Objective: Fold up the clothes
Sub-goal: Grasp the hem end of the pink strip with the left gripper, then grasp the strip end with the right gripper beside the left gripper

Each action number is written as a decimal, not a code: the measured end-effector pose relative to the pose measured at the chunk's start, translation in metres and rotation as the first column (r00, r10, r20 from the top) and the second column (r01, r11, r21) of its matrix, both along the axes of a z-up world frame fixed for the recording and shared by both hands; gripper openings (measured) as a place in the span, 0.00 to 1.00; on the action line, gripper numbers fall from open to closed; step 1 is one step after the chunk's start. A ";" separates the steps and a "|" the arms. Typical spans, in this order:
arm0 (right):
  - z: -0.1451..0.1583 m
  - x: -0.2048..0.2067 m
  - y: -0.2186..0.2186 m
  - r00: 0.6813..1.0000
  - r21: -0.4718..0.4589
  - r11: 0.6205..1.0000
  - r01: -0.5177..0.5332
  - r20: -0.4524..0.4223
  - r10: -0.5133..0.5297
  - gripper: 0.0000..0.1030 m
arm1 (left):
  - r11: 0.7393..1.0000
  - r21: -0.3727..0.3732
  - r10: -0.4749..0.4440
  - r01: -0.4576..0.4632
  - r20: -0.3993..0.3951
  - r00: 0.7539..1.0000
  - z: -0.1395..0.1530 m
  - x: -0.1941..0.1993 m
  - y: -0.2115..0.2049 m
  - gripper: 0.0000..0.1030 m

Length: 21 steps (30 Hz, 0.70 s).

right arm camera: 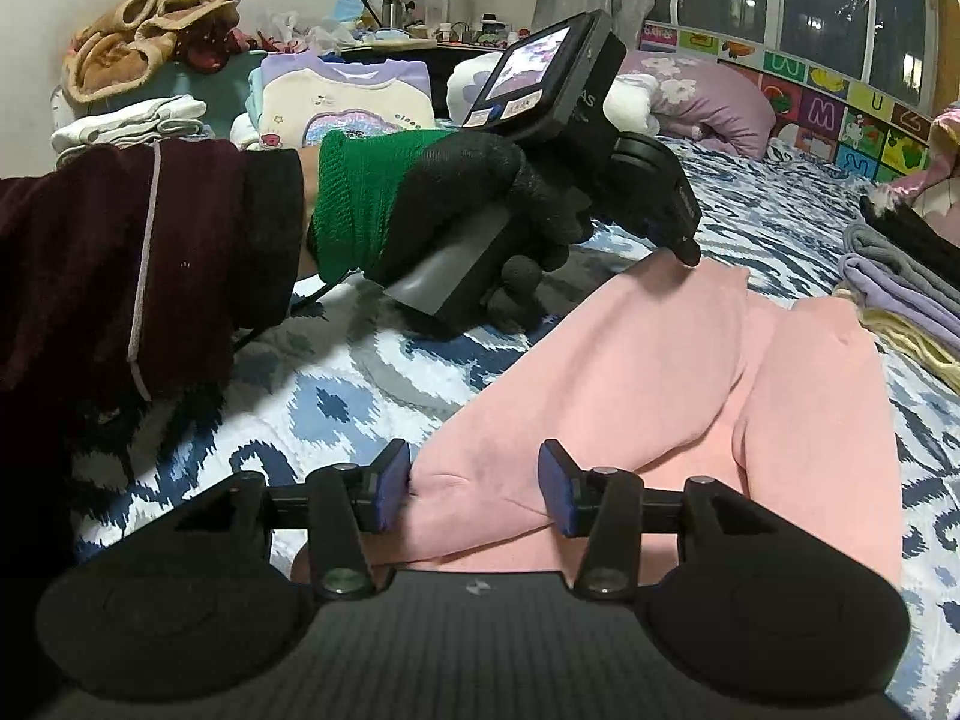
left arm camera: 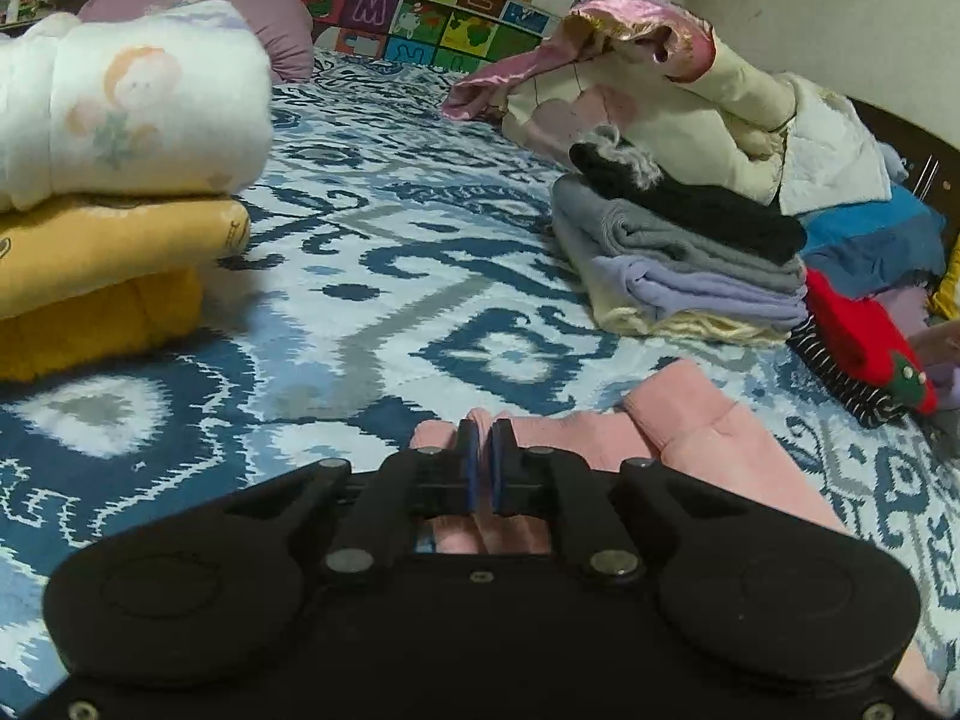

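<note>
Blue-white patterned bedspread [left arm camera: 372, 276] w/ folded stacks either side, alphabet mat at wall. Soft pink garment [right arm camera: 660, 372] is laid flat near the front edge, long axis running away toward the stacks. Left gripper [left arm camera: 485, 441] is clamped on its edge; right gripper [right arm camera: 474, 468] is seen half open astride a corner. Gloved left hand [right arm camera: 456, 204] shown only in right view

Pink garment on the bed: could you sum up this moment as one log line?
step: fold pink garment | left gripper: shut on its edge | right gripper: open, fabric between fingers | surface: patterned bedspread
</note>
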State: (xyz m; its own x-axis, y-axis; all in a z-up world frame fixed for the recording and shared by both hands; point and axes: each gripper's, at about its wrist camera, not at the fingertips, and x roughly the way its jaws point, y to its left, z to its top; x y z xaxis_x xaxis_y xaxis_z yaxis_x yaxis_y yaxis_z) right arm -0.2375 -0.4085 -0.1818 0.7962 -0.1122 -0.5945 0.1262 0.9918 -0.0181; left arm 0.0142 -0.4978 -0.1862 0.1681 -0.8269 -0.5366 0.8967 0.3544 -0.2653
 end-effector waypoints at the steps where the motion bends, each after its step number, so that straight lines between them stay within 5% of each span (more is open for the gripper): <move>1: 0.001 -0.001 0.000 1.000 0.001 1.000 -0.001 -0.001 0.001 0.47 | 1.000 0.003 -0.009 0.009 0.003 1.000 0.001 -0.001 0.000 0.05; 5: 0.013 -0.012 0.002 1.000 -0.006 1.000 -0.014 0.020 0.014 0.50 | 1.000 -0.012 -0.022 0.023 0.048 0.999 0.019 -0.006 0.011 0.31; 11: 0.019 -0.018 0.008 0.991 -0.029 0.999 -0.038 0.124 0.041 0.39 | 0.991 -0.029 -0.124 0.127 0.090 0.988 0.031 -0.021 0.016 0.30; 15: -0.004 -0.008 0.015 0.997 -0.103 0.992 -0.076 -0.023 0.074 0.35 | 0.990 0.069 -0.132 0.126 0.094 0.987 0.009 -0.026 0.000 0.30; 21: 0.000 -0.009 -0.002 0.994 -0.034 0.995 -0.096 -0.050 0.094 0.36 | 0.993 0.066 -0.105 0.099 0.095 0.990 0.005 -0.021 0.001 0.32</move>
State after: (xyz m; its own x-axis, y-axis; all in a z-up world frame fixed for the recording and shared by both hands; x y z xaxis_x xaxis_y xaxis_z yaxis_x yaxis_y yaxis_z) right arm -0.2461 -0.4100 -0.1820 0.7751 -0.0596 -0.6290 0.0297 0.9979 -0.0580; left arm -0.0071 -0.4970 -0.1815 0.1388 -0.8085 -0.5719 0.9496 0.2725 -0.1547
